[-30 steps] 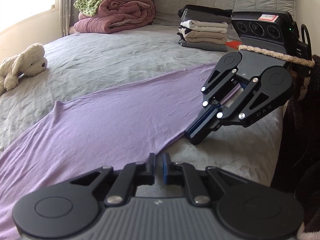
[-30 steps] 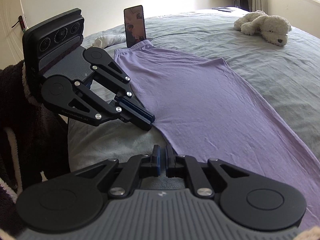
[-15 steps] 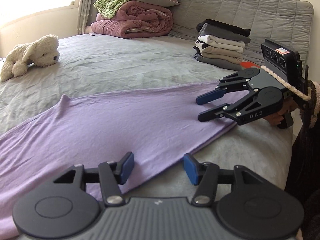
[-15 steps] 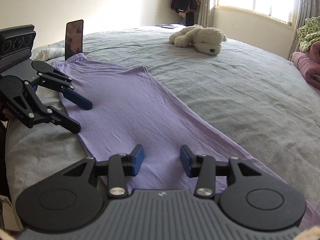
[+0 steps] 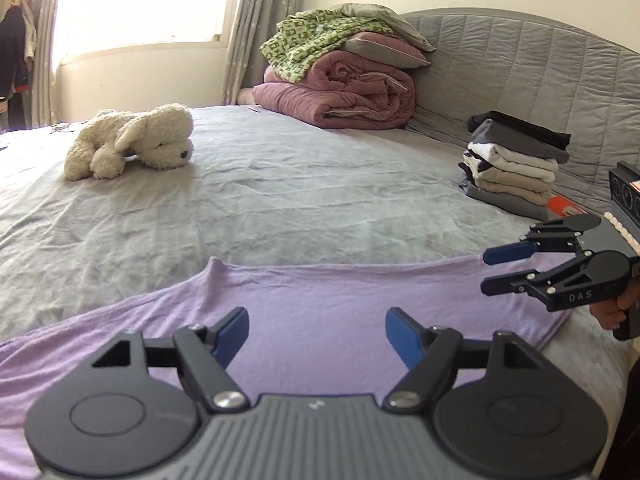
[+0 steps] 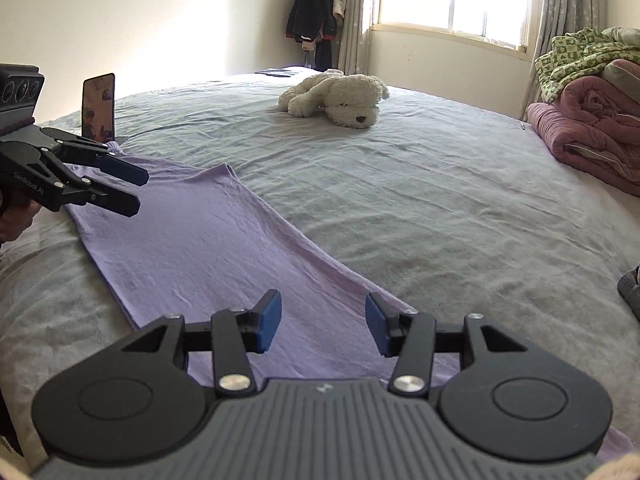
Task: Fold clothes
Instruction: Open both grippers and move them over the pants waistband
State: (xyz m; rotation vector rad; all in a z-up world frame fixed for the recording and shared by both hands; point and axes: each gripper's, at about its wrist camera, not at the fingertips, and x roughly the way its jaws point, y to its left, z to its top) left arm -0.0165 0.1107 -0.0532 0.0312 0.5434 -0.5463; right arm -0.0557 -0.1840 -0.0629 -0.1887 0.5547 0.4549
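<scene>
My left gripper and right gripper are both opening, empty, above the purple garment; plush dog at twelve o'clock.

Left gripper and right gripper — both opening, nothing between the fingers.

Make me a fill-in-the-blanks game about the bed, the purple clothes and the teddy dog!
1. The purple garment lies spread flat on the ______ bed sheet.
2. The plush dog lying on the bed is ______ in colour.
3. Nothing is between the pads of the left gripper or the right gripper, so neither one ______ the garment.
4. On top of the rolled pink quilt lies a ______ patterned blanket.

Missing words: grey; white; holds; green
</scene>
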